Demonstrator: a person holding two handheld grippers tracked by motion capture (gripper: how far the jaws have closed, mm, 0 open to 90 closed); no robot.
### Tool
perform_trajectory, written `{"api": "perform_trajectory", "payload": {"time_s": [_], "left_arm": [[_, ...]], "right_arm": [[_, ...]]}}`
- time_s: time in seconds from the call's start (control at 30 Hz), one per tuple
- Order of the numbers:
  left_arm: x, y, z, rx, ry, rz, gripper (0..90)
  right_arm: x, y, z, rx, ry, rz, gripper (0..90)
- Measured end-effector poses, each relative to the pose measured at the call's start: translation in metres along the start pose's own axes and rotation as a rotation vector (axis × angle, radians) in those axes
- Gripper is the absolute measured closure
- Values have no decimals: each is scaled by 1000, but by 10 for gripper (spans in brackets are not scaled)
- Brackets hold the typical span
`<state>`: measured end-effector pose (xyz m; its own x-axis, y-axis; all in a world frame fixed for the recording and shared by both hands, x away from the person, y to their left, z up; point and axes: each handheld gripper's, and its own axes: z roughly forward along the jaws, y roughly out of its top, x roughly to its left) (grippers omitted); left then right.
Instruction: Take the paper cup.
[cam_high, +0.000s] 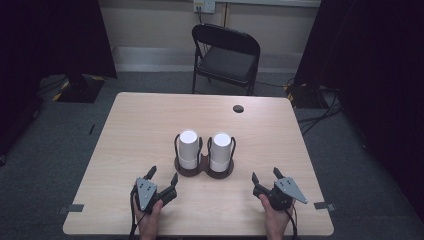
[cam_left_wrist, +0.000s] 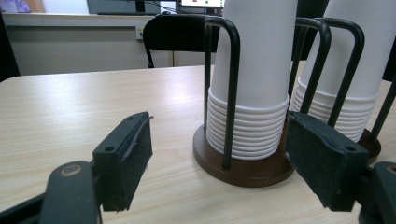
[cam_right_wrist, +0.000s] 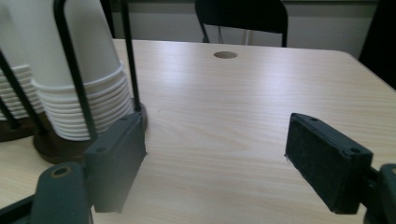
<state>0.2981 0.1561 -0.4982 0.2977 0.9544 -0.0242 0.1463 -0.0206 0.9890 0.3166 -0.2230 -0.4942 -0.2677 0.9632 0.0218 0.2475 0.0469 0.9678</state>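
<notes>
Both the left gripper (cam_high: 161, 181) and right gripper (cam_high: 265, 178) are being held spread and empty near two seemingly untouched cup stacks (cam_high: 189, 149), with everything apparently left to be done.

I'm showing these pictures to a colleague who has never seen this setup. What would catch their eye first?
Most striking are the two stacks of upside-down white paper cups, side by side in a dark round-based holder with black wire hoops at the middle of the pale wooden table. Next come the two hand-held black grippers, the left gripper and the right gripper, both open, near the table's front edge. A black folding chair stands beyond the table.
</notes>
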Motion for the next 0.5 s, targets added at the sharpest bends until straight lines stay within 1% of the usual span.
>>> {"api": "perform_trajectory", "payload": {"time_s": [0.03, 0.1, 0.17, 0.2, 0.27, 0.3, 0.33, 0.37, 0.4, 0.43, 0.5], "left_arm": [[0, 0, 0, 1, 0, 1, 232], [0, 0, 0, 3, -4, 1, 231], [-1, 0, 0, 0, -7, 3, 226], [0, 0, 0, 0, -9, 11, 217], [0, 0, -1, -4, -10, 10, 198], [0, 0, -1, -7, -10, 7, 198], [0, 0, -1, -4, -9, 7, 198], [0, 0, -1, -1, -9, 9, 198], [0, 0, -1, 0, -11, 9, 198], [0, 0, 0, -1, -13, 9, 198], [0, 0, 0, -2, -14, 13, 198]], "right_arm": [[3, 1, -1, 3, 26, 3, 192], [6, 3, -1, 0, 47, 4, 192], [9, 6, -1, -8, 62, 2, 197], [9, 6, -1, -8, 62, 2, 197], [13, 12, 0, -10, 82, 8, 213], [13, 12, 0, -10, 82, 8, 213], [16, 15, 0, -18, 110, 11, 234], [16, 15, 0, -18, 110, 11, 234], [20, 19, -1, -37, 131, 10, 238], [20, 19, -1, -37, 131, 10, 238], [23, 23, -2, -61, 158, 21, 248]]}}
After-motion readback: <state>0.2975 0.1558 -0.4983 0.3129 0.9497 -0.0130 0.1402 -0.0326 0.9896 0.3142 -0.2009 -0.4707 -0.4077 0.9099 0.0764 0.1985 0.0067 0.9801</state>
